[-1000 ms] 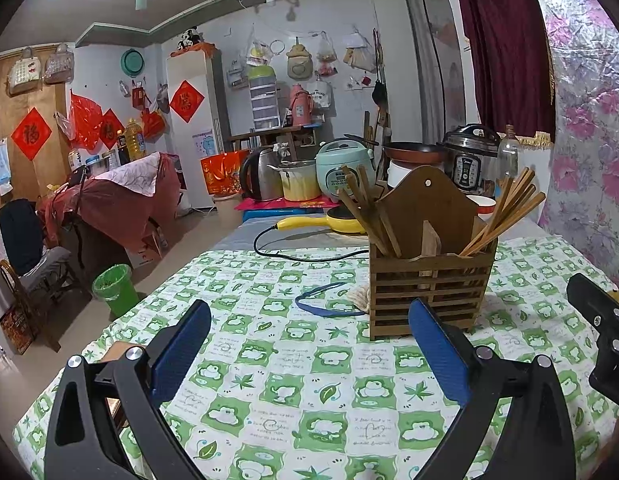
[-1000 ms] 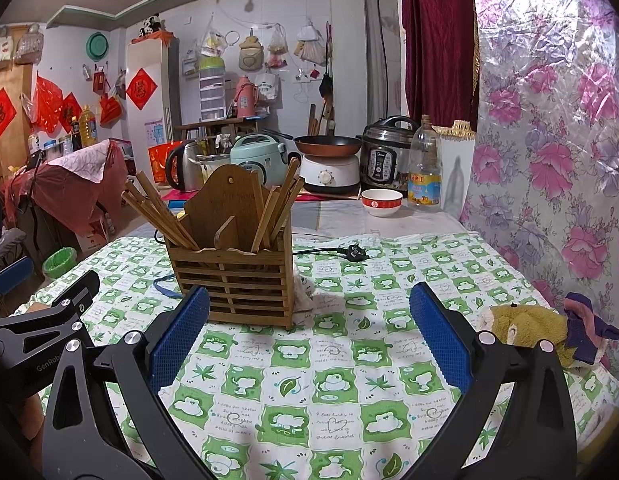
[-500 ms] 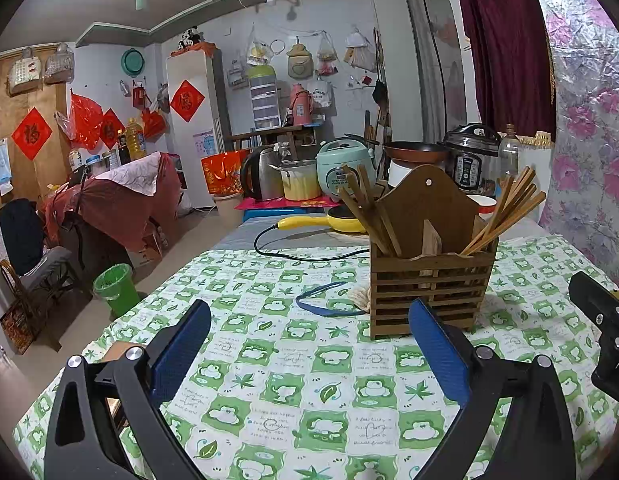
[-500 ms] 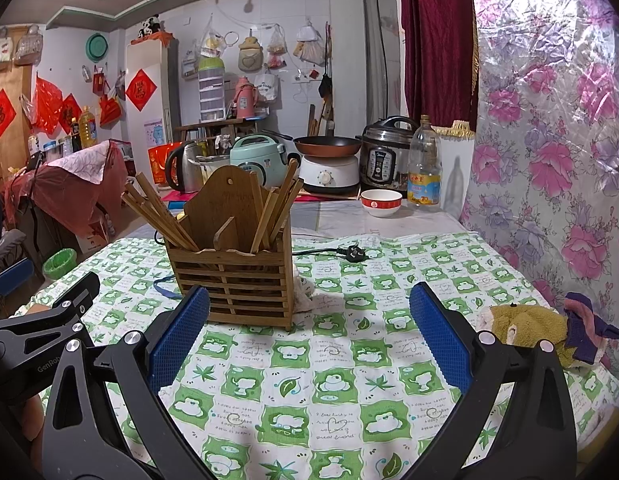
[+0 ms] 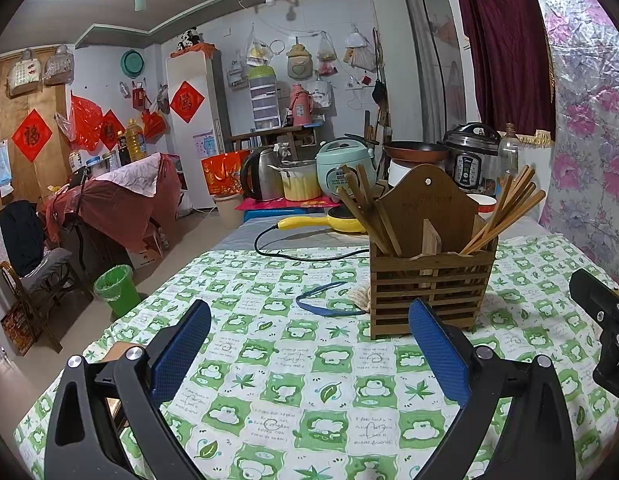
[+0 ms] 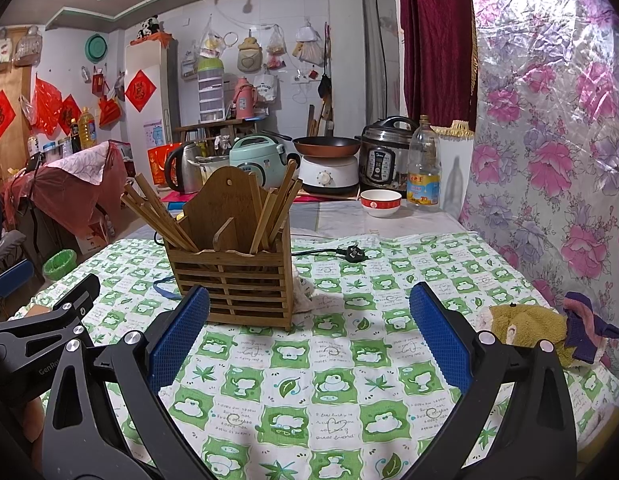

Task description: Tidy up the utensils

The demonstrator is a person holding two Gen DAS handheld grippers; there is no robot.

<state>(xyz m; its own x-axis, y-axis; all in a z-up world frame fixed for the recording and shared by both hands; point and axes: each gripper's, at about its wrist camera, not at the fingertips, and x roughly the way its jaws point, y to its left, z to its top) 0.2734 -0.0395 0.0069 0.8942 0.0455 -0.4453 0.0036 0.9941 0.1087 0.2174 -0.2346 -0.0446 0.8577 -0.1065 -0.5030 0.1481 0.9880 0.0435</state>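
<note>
A slatted wooden utensil holder (image 5: 428, 284) stands upright on the green-and-white checked tablecloth (image 5: 309, 380); it also shows in the right wrist view (image 6: 233, 280). Wooden chopsticks lean out of its left compartment (image 5: 365, 212) and its right compartment (image 5: 505, 212). My left gripper (image 5: 309, 344) is open and empty, low over the cloth, with the holder just beyond its right finger. My right gripper (image 6: 309, 332) is open and empty, with the holder just beyond its left finger. Each gripper's body shows at the edge of the other's view.
A blue band (image 5: 325, 300) and a crumpled cloth (image 6: 303, 292) lie beside the holder. A black plug and cord (image 6: 349, 254) lie behind it. A plush toy (image 6: 541, 328) sits at the table's right edge. A bowl (image 6: 380, 202), a bottle and cookers stand at the back.
</note>
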